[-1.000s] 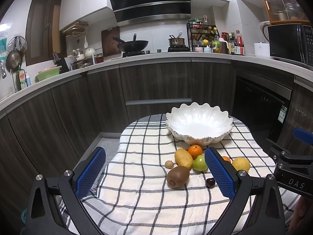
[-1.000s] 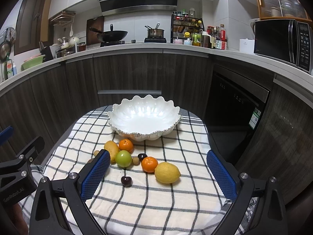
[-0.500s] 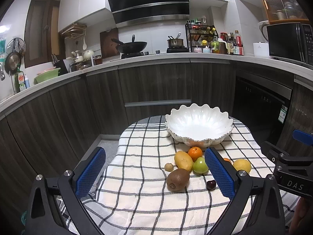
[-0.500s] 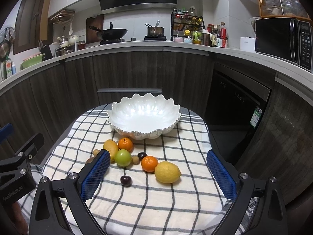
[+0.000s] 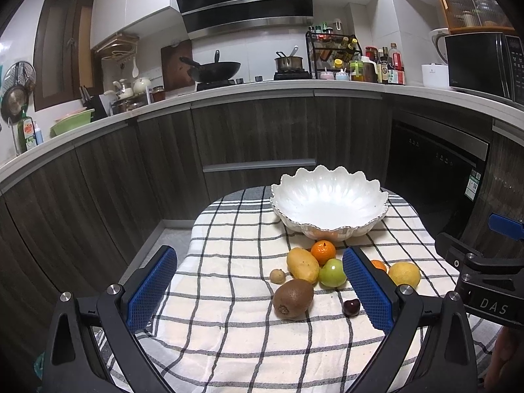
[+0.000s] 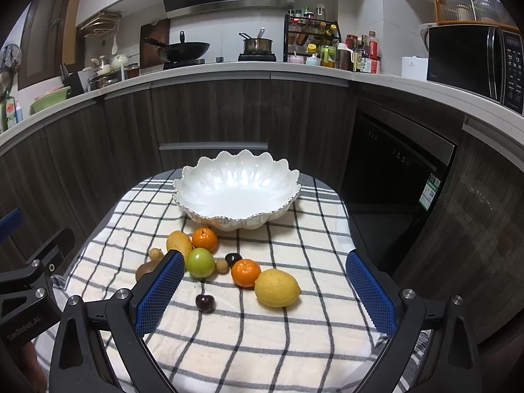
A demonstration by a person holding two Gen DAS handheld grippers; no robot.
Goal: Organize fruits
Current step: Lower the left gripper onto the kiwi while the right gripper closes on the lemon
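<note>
While both grippers hang above the checked cloth, the white scalloped bowl at the far end holds nothing visible inside. Left gripper: jaws spread wide, nothing btwn the blue pads. Right gripper: same, jaws wide apart, no grip.

Fruit all on cloth, near side of bowl, none in it. Mango and one tangerine just in front of bowl; green apple touching mango. Kiwi nearest left gripper, small round brown fruit beside it. Second tangerine touching lemon. One cherry apart from the cluster, another dark one by the second tangerine
</note>
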